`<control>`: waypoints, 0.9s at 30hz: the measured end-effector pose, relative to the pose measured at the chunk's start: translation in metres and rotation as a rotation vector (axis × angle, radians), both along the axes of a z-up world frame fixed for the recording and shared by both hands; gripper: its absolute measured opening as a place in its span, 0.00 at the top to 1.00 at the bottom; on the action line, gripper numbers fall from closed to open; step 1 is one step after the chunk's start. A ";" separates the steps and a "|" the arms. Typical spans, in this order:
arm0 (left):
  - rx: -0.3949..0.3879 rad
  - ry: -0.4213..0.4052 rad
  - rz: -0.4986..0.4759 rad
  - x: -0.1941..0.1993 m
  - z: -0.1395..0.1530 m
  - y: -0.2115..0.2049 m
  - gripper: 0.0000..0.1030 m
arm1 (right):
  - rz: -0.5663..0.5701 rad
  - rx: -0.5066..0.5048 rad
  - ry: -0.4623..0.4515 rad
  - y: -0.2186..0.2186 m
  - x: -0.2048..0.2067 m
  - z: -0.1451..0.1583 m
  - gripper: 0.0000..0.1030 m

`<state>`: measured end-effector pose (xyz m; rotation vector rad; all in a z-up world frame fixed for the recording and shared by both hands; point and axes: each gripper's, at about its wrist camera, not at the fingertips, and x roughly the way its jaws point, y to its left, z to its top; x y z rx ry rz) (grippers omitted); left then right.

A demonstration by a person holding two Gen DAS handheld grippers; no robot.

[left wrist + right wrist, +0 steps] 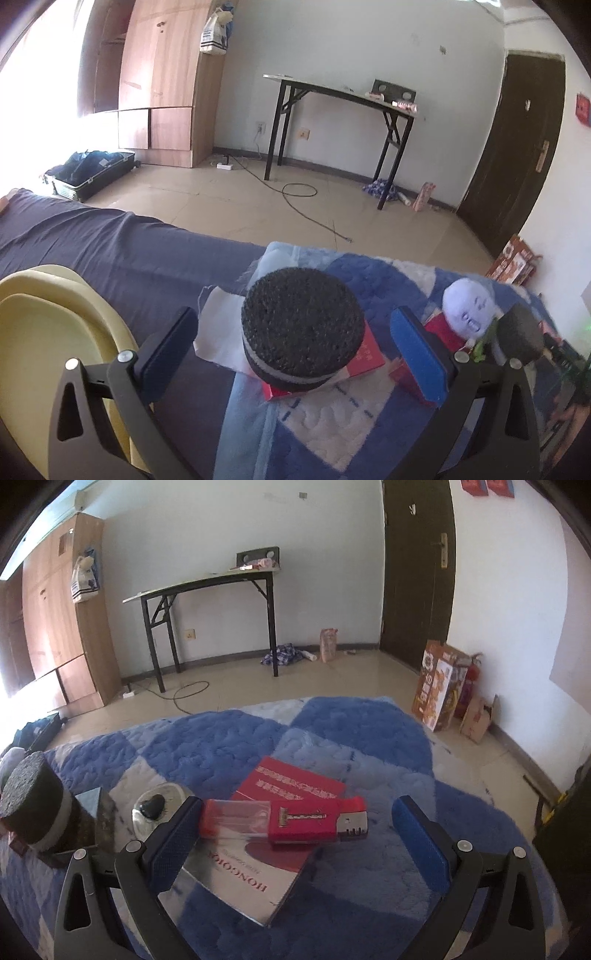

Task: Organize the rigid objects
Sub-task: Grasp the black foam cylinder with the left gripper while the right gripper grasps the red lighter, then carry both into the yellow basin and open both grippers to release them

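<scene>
Two hand-held grippers are hovering, jaws apart and empty: the left hand-held gripper (295, 350) is framing a black sponge (302, 325), the right hand-held gripper (295, 840) a red lighter (284, 821); each needs lowering before closing.

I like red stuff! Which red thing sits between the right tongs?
The giant red lighter, lying flat atop the silver book between the open right tongs. The red booklet lies farther back.
</scene>
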<state>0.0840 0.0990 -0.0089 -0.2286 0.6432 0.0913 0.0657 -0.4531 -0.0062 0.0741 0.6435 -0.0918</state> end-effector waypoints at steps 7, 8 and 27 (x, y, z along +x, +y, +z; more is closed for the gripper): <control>0.012 0.013 -0.019 0.009 -0.010 -0.003 0.33 | 0.020 0.032 -0.026 -0.005 -0.004 0.001 0.11; 0.011 0.011 -0.018 0.009 -0.010 -0.002 0.32 | 0.023 0.033 -0.031 -0.005 -0.005 0.001 0.12; 0.121 -0.124 0.117 -0.081 0.084 0.042 0.33 | 0.180 -0.041 -0.218 0.028 -0.063 0.059 0.19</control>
